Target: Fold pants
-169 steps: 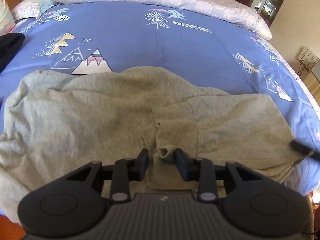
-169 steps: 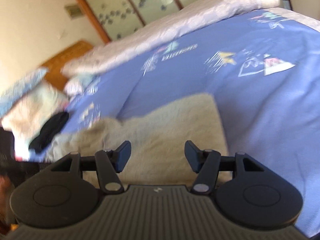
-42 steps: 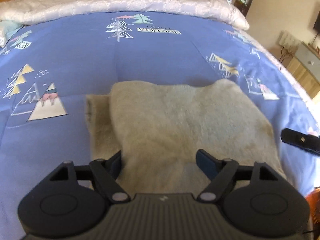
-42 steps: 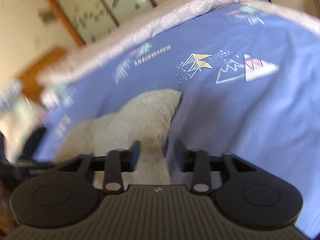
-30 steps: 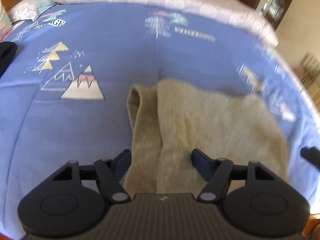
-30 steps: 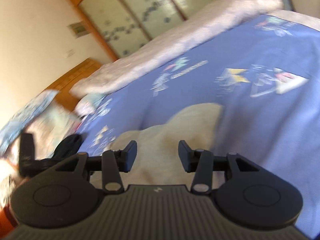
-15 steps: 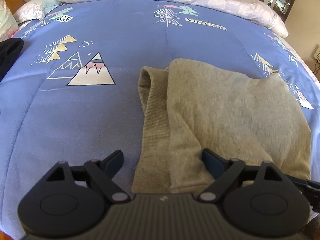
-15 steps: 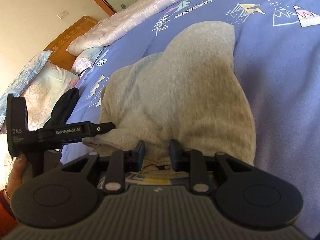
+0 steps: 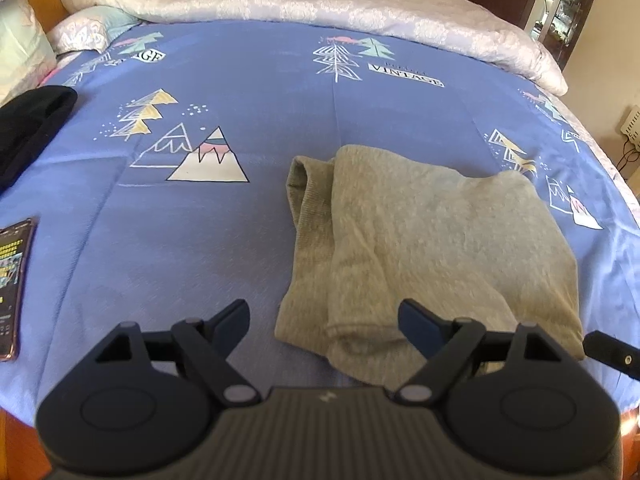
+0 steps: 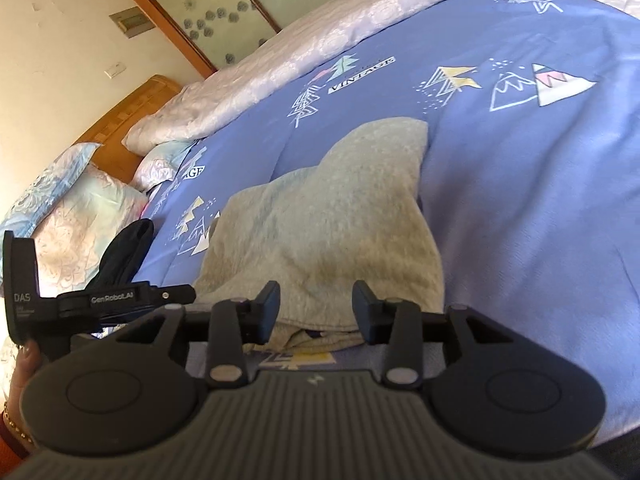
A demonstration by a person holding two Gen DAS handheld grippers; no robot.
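1. One pair of grey pants (image 9: 420, 248) lies as a compact folded bundle near the front edge of the bed (image 9: 248, 128), toward its right half; a ribbed cuff shows along the bundle's left side.
2. Its long axis runs from the front edge toward the far edge, roughly in line with both sets of fingers.
3. Left gripper (image 9: 324, 320) hovers at the bundle's near left corner, fingers spread wide and holding nothing; the pants lie just ahead and slightly to the right of its gap.
4. Right gripper (image 10: 316, 308) sits at the bundle's near edge, its fingers parted with the cloth edge lying between them, not pinched as far as I can tell.
5. Both grippers are close; judging by this, the right one is nearer to a grip, and folding looks almost done.
6. Counted around it: two grippers, one phone (image 9: 10, 280) at the left edge, one black garment (image 9: 28, 124) toward the far left, one pale quilt (image 9: 300, 0) along the far edge.
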